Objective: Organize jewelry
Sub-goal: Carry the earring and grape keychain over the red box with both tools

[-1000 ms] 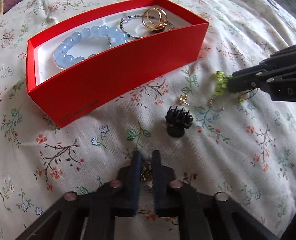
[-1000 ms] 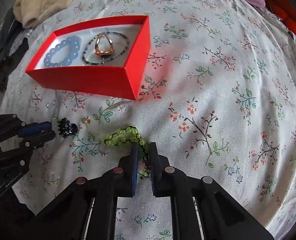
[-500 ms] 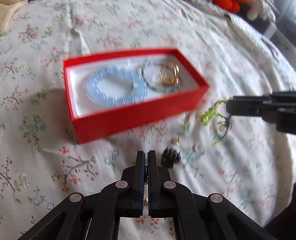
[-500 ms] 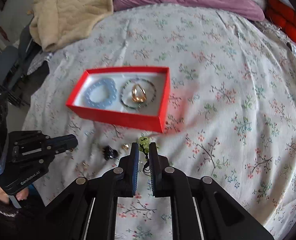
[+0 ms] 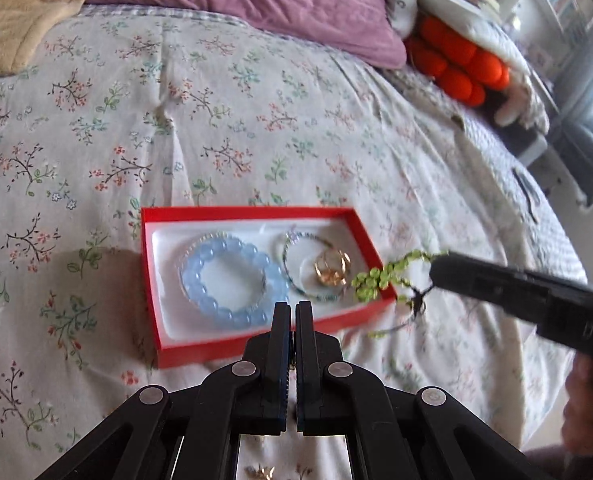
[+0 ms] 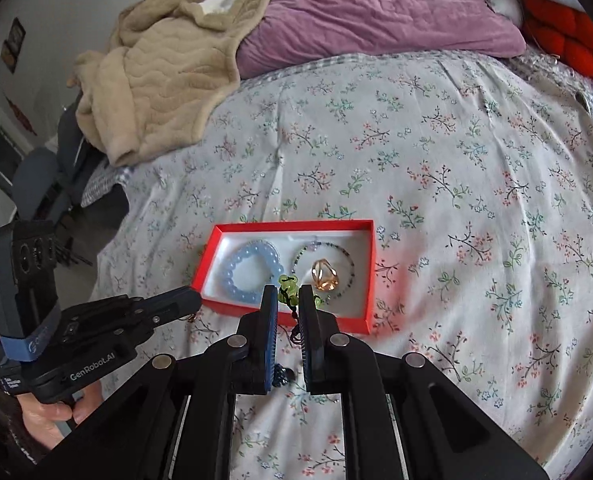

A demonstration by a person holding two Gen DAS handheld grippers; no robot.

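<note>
An open red box [image 5: 248, 212] [image 6: 288, 224] lies on the floral bedsheet. It holds a blue bead bracelet [image 5: 232, 280] [image 6: 252, 270], a thin beaded bracelet [image 5: 296, 240] [image 6: 348, 260] and a gold ring [image 5: 330, 268] [image 6: 324, 274]. My right gripper [image 6: 287, 296] [image 5: 436, 270] is shut on a green bead bracelet [image 6: 288, 286] [image 5: 376, 280] with a black cord, which hangs over the box's near right corner. My left gripper [image 5: 292, 308] [image 6: 194, 300] hovers at the box's near left side. It is shut on a small gold piece [image 6: 190, 317], mostly hidden by the fingers.
A black hair claw [image 6: 282, 376] and small gold bits [image 5: 260, 472] lie on the sheet below the grippers. A beige blanket [image 6: 156, 72], a purple pillow [image 6: 376, 12] and an orange cushion [image 5: 460, 64] sit at the bed's far end. A hand [image 6: 52, 412] holds the left gripper.
Both grippers have risen off the sheet. The green bracelet went up with the right one, the gold piece with the left. The box now sits smaller and lower in both views.
</note>
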